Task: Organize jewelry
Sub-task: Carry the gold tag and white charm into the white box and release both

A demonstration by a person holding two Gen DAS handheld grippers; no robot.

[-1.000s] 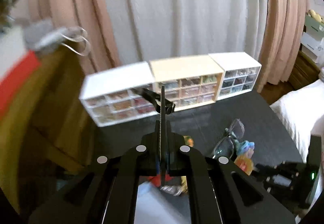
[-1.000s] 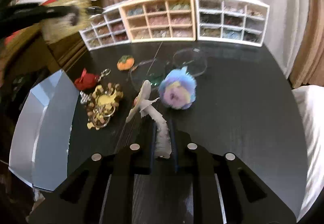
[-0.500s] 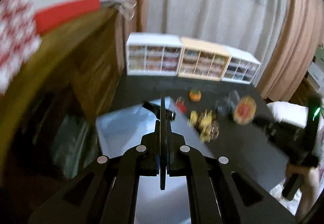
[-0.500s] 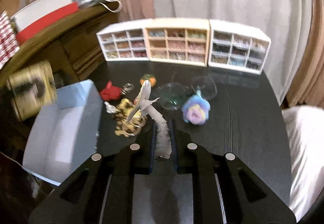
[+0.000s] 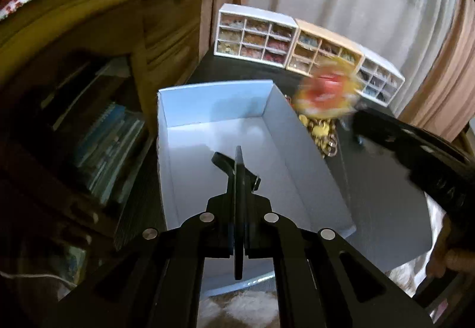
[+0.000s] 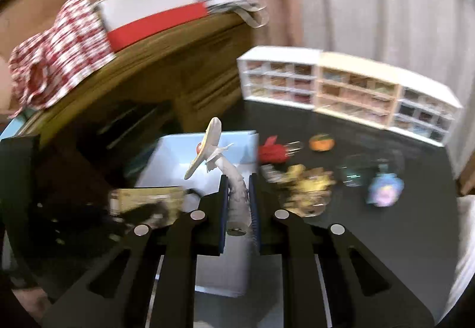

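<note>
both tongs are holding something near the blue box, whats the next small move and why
Probably lower the left tongs a little and release. They are shut on a flat black piece directly above the bare floor of the light blue box. The right tongs, shut on a pale flat charm, sit near the box's edge, so they likely follow.

I see dim, warm indoor light with soft daylight glowing through the curtains (image 5: 356, 1). Fisheye bending darkens my corners. Motion blur smears the charms (image 6: 308, 182) and cabinet (image 6: 178, 75); the white box (image 5: 213, 108) glares mildly.
</note>
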